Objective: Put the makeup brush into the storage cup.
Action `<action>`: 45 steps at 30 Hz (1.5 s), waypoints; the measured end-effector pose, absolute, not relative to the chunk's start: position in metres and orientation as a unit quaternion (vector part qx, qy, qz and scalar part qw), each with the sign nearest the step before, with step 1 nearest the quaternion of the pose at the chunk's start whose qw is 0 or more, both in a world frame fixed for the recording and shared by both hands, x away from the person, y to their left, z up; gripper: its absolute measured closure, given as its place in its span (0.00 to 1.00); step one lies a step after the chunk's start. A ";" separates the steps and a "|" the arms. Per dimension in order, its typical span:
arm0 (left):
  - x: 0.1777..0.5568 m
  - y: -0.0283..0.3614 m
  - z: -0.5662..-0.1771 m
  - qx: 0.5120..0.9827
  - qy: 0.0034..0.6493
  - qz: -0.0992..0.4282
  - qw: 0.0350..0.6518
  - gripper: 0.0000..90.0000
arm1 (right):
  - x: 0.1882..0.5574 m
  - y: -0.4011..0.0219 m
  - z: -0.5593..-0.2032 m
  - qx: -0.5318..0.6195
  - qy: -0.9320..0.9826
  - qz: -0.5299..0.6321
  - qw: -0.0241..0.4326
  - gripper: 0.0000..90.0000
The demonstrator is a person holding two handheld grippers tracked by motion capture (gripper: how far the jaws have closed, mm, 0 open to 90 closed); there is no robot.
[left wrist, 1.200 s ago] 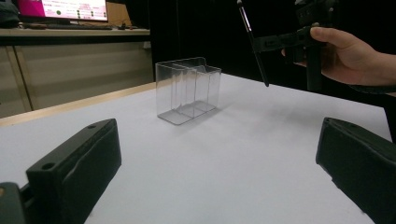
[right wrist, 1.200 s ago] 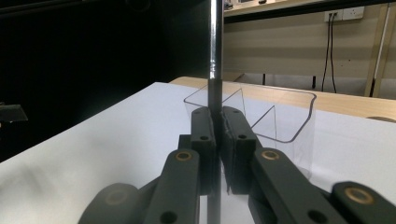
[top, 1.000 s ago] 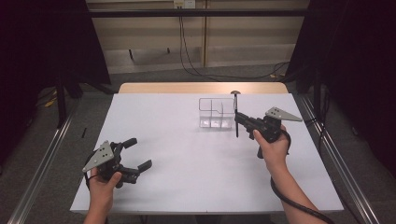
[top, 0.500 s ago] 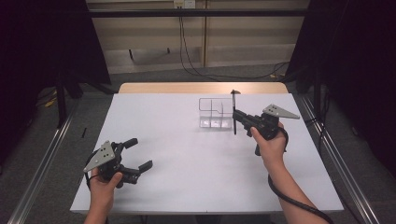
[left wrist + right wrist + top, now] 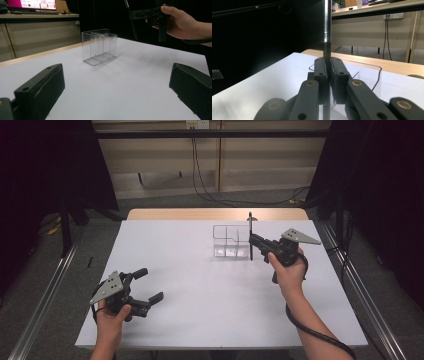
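A clear plastic divided box point(image 5: 227, 241) stands on the white table point(image 5: 200, 315), right of centre toward the far edge. My right gripper point(image 5: 251, 241) is shut on a thin upright rod point(image 5: 250, 227), dark in its lower part and metallic above, held just at the box's right end. The right gripper view shows the rod point(image 5: 327, 30) rising between the closed jaws of the gripper point(image 5: 328, 62), with the box point(image 5: 367, 72) directly behind. At the front left my left gripper point(image 5: 150, 285) rests open with nothing in it. Its own view has the box point(image 5: 99, 46) ahead and the right gripper point(image 5: 147, 13) beyond.
A wooden strip point(image 5: 215, 214) runs along the table's far edge. Metal rails point(image 5: 47, 295) flank the table on both sides, and cables point(image 5: 200, 180) hang by the back wall. A cable point(image 5: 312, 332) trails from the right gripper along the forearm.
My right gripper has shifted slightly left and away with the rod, closer to the clear box. The left gripper has stayed where it was.
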State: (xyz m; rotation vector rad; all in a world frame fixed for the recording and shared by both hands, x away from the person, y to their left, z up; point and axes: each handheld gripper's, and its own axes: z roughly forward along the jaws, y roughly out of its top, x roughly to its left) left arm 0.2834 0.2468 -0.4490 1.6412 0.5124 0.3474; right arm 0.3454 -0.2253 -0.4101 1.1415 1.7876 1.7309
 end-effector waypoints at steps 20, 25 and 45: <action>0.283 0.247 -0.450 0.721 0.225 0.152 0.637 0.00 | 0.353 -0.222 -0.404 0.404 0.634 0.625 0.209 0.94; 0.283 0.248 -0.450 0.719 0.227 0.152 0.640 0.00 | 0.355 -0.220 -0.403 0.403 0.632 0.627 0.212 0.94; 0.283 0.248 -0.450 0.718 0.226 0.155 0.640 0.00 | 0.365 -0.218 -0.405 0.407 0.625 0.630 0.215 0.94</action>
